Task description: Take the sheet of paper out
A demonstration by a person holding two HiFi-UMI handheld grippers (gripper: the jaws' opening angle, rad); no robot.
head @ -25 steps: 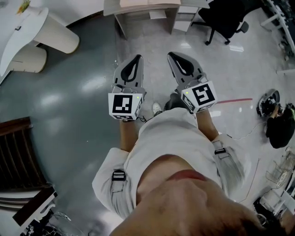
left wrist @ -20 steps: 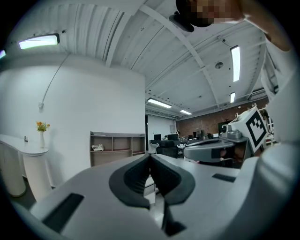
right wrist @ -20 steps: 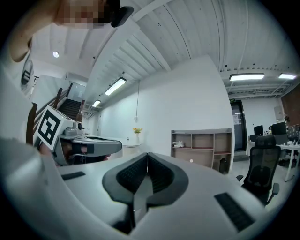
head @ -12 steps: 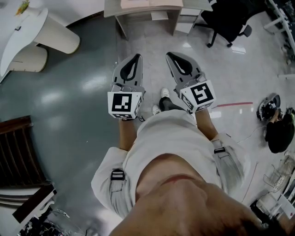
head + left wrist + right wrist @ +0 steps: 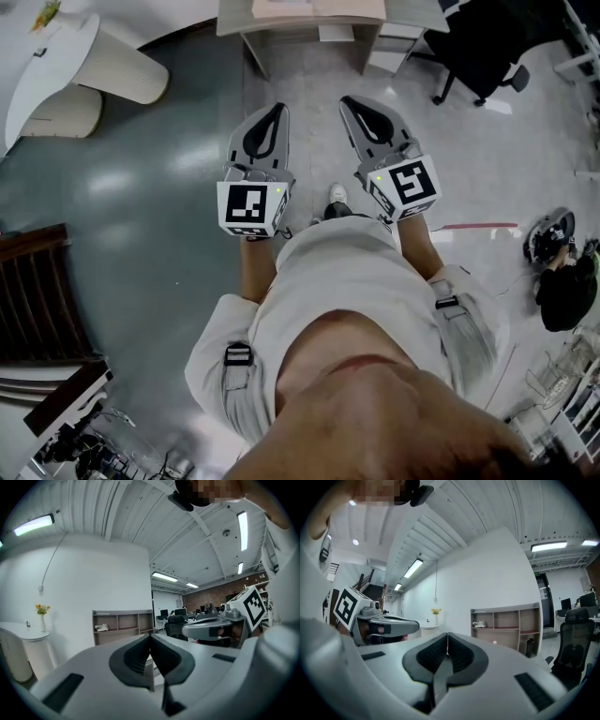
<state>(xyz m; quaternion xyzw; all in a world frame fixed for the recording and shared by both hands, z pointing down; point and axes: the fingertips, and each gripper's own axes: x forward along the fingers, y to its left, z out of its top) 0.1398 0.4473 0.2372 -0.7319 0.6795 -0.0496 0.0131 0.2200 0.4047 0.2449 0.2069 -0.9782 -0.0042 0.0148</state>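
Left claw point(image 5: 277, 112) and right claw point(image 5: 347, 101) both closed, empty. I see no paper; task not begun, all remaining.

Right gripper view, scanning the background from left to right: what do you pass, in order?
left gripper → vase of yellow flowers → open shelf unit → black office chair

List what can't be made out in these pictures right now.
- Sheet of paper: no view shows one for certain.
- Shelf unit top: head view, cut off by the upper edge.
- White item on a shelf: left gripper view, too small to name.
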